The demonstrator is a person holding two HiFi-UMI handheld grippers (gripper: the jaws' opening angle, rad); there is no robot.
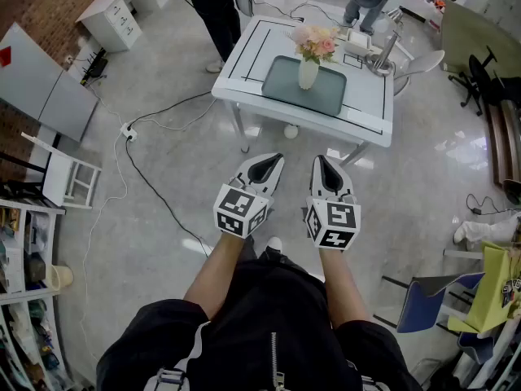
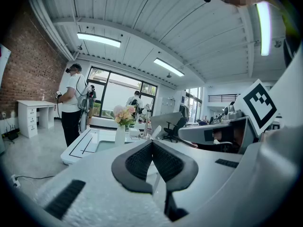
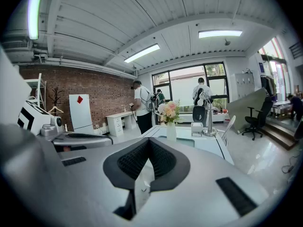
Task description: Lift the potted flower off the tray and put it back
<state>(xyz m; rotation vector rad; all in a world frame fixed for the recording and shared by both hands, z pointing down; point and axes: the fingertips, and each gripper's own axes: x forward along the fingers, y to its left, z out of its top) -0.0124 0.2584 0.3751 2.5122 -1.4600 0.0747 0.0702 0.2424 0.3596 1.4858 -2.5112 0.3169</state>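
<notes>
The potted flower (image 1: 309, 62), pink and cream blooms in a white vase, stands upright on a grey-green tray (image 1: 281, 85) on a white table (image 1: 248, 55). My left gripper (image 1: 275, 160) and right gripper (image 1: 320, 160) hang side by side over the floor, well short of the table's near edge. Both are shut with nothing between the jaws. In the left gripper view the closed tips (image 2: 152, 142) point toward the flower (image 2: 122, 119) far ahead. The right gripper view shows the same: shut tips (image 3: 150, 140) and the flower (image 3: 169, 117) beyond them.
A person (image 1: 213, 6) stands at the table's far left corner. A metal stand (image 1: 383, 55) and a small white box (image 1: 358, 41) sit on the table right of the tray. Cables (image 1: 155, 177) trail over the floor at left. A white chair (image 1: 65, 177) and a blue chair (image 1: 431, 300) flank me.
</notes>
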